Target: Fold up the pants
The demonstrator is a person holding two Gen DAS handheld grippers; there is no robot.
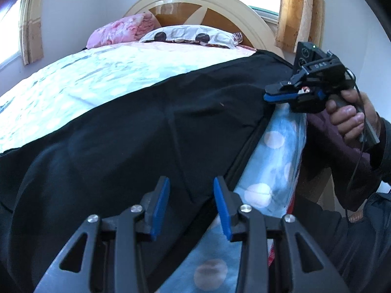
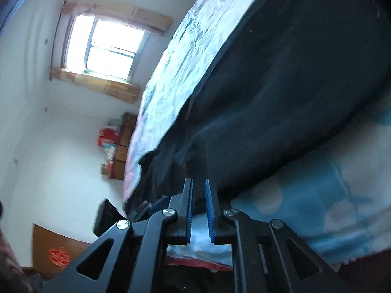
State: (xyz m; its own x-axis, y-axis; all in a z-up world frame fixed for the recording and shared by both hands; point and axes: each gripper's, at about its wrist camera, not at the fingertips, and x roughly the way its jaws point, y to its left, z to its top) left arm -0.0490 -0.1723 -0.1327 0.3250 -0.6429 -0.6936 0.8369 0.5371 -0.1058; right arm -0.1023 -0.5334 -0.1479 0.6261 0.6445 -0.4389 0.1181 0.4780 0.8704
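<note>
Black pants (image 1: 136, 127) lie spread across the bed, reaching its near edge. My left gripper (image 1: 191, 183) is open just above the pants near their edge seam, with nothing between its blue pads. My right gripper (image 1: 267, 94) shows in the left wrist view at the far right edge of the pants, jaws close together, with its tip at the cloth. In the right wrist view the right gripper (image 2: 198, 183) has a narrow gap between its pads, and the pants (image 2: 281, 85) lie just ahead of the tips. No cloth shows between the pads.
The bed has a pale floral cover (image 1: 85, 78) and a blue dotted blanket (image 1: 273, 161) along the near edge. Pillows (image 1: 190, 35) and a pink quilt (image 1: 119, 30) lie by the curved headboard (image 1: 220, 7). A window (image 2: 105, 48) and boxes (image 2: 114, 144) stand beyond.
</note>
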